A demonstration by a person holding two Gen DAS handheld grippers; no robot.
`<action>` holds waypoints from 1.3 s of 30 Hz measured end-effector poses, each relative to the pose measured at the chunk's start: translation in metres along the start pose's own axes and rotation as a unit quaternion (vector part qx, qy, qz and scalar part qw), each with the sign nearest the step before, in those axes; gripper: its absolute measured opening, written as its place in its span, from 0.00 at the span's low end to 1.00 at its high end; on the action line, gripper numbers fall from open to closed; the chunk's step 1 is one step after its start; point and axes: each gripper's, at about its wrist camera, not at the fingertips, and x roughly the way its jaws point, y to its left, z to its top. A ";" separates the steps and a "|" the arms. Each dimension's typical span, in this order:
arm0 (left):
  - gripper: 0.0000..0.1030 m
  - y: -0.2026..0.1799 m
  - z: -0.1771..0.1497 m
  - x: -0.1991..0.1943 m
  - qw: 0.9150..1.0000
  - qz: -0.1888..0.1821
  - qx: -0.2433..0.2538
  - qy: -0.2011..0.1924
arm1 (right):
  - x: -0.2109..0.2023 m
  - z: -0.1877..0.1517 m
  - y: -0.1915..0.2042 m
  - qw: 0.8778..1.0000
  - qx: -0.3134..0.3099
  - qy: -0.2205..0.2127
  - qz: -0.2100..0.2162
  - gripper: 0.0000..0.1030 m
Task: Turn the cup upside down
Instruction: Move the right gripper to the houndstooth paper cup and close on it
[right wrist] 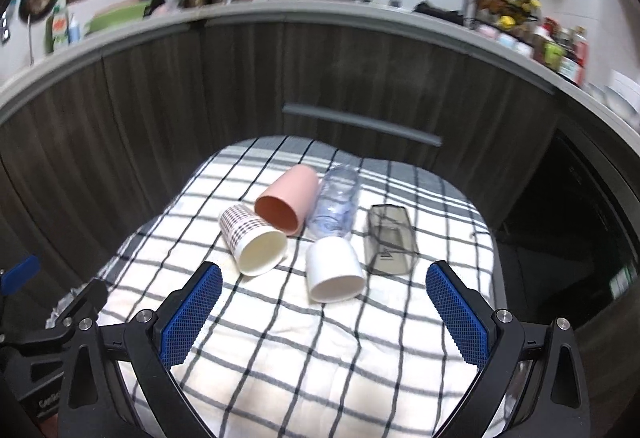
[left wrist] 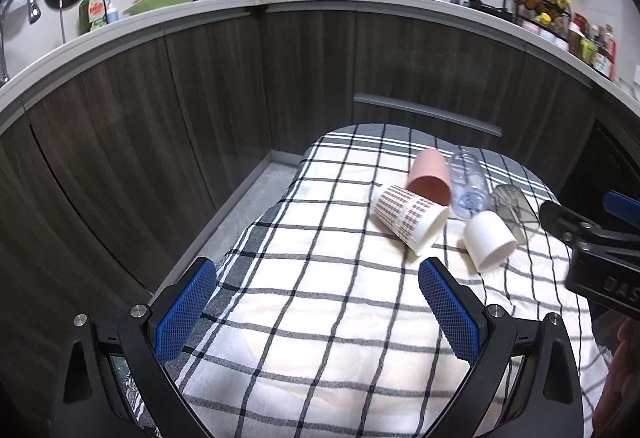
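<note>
Five cups lie tipped near checked cloth (right wrist: 280,358) far edge: plaid paper cup (right wrist: 256,244), pink plastic cup (right wrist: 286,199), clear tumbler (right wrist: 335,203), white cup (right wrist: 333,270), grey faceted glass (right wrist: 390,242). Left gripper (left wrist: 318,302), right gripper (right wrist: 324,312) both wide, empty. White cup likely light, stiff; pinch sidewall mid-height.

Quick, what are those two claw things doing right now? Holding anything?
Left gripper: open, holding nothing.
Right gripper: open, holding nothing.
</note>
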 end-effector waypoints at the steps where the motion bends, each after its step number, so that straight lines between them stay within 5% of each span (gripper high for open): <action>1: 1.00 0.001 0.002 0.003 1.000 0.000 -0.004 0.003 | 0.007 0.006 0.004 1.000 -0.011 0.012 0.003 0.99; 10: 1.00 0.015 0.021 0.037 0.997 0.015 -0.063 0.037 | 0.072 0.051 0.034 0.989 -0.087 0.114 0.035 0.99; 18: 1.00 0.022 0.028 0.059 0.992 0.060 -0.091 0.058 | 0.130 0.079 0.072 0.964 -0.179 0.188 0.052 0.99; 31: 1.00 0.039 0.017 0.107 0.982 0.081 -0.122 0.119 | 0.207 0.072 0.127 0.916 -0.282 0.284 0.035 0.99; 39: 1.00 0.046 0.013 0.129 0.977 0.099 -0.128 0.138 | 0.235 0.062 0.130 0.905 -0.293 0.307 0.019 1.00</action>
